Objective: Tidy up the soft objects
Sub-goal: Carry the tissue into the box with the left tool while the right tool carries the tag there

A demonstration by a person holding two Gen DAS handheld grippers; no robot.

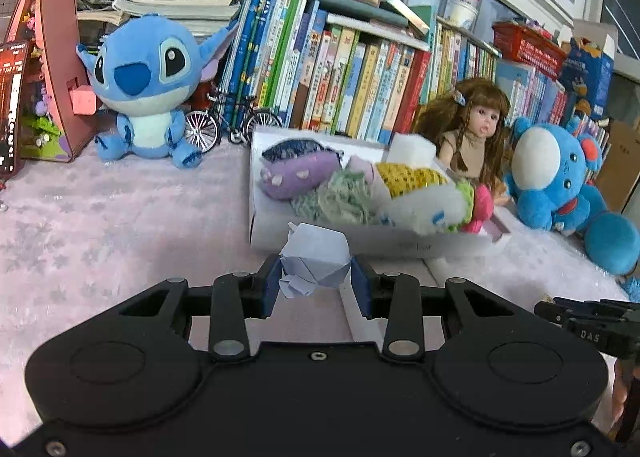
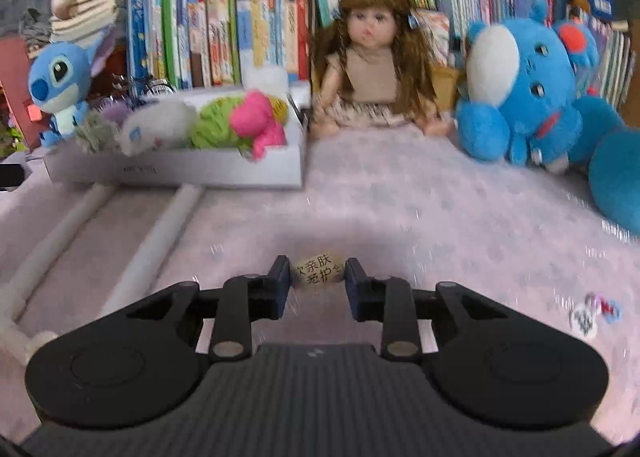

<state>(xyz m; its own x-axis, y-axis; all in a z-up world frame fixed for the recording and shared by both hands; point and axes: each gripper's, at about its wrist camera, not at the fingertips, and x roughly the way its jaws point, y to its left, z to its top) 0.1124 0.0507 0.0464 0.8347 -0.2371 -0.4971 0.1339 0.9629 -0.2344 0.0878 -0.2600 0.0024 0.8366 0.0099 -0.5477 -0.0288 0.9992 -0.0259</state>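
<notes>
My left gripper [image 1: 316, 271] is shut on a crumpled white paper ball [image 1: 314, 257], held just in front of a white box [image 1: 360, 245]. The box holds several soft toys: a purple plush [image 1: 296, 173], a green yarn tuft [image 1: 344, 197], a yellow knit piece [image 1: 412, 177] and a white plush [image 1: 428, 209]. My right gripper [image 2: 318, 273] is shut on a small beige packet with printed characters [image 2: 318, 272], low over the pink fluffy cloth [image 2: 400, 209]. The box [image 2: 180, 169] lies to its far left, with a pink plush [image 2: 256, 121] at its end.
A blue Stitch plush [image 1: 148, 85] sits at back left, a doll [image 2: 372, 57] and a blue bear plush [image 2: 528, 93] at back right. A row of books [image 1: 340, 77] lines the rear. White rods [image 2: 160, 241] lie on the cloth. A toy bicycle [image 1: 232, 121] stands by the books.
</notes>
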